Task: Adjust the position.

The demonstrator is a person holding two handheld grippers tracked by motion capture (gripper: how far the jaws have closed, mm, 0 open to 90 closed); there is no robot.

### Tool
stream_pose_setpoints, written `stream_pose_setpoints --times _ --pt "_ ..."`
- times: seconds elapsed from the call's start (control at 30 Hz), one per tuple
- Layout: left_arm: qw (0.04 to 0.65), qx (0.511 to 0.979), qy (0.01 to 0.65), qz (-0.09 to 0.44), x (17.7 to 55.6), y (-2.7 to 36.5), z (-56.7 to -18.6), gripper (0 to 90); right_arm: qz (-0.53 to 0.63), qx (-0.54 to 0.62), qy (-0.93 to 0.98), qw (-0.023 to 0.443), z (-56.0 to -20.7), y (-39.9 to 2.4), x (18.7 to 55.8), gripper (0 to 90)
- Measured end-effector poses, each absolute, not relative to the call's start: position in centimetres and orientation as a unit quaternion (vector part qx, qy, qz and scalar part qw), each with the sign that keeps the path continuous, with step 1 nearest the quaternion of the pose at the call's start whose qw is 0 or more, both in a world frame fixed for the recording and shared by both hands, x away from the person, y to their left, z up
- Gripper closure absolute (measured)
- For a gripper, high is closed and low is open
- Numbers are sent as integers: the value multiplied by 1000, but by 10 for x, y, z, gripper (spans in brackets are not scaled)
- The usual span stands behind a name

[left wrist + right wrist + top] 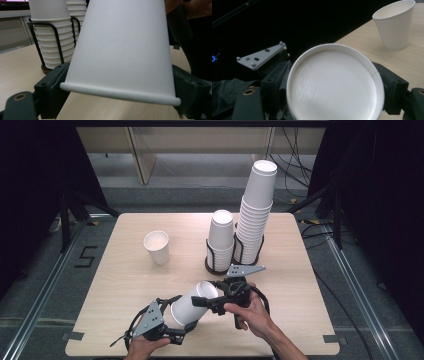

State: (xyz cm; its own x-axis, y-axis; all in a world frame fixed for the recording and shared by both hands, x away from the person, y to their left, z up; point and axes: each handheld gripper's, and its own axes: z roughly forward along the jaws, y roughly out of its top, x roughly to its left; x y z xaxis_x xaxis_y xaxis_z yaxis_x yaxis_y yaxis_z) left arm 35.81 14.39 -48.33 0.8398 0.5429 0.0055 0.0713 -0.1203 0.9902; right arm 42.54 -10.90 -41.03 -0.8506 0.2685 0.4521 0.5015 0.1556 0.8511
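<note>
Above the table's near edge, a tilted paper cup (192,304) spans both grippers. Left gripper (175,332) clamps its rim end; right gripper (202,301) clamps its base end.

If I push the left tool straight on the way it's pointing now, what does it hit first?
The left tool already grips the paper cup by its rim end. Straight on, that cup would likely press into the right tool holding its other end; beyond that stand the racked cup stacks.
</note>
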Motion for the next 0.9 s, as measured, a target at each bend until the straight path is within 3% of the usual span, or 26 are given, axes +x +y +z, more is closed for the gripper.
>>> stream_pose_setpoints --times 0.17,0.27,0.57,0.9 --pt "608 745 207 182 358 145 -482 142 -579 -252 -769 104 -408 -110 423 225" --pt "599 760 196 157 360 146 -483 143 -562 -230 -792 62 -405 -112 425 170" --pt "536 813 170 153 361 148 -473 153 -493 -165 -854 -12 -388 -120 418 157" --pt "460 861 143 162 355 144 -468 153 -419 -100 -902 -39 -383 -114 407 158"
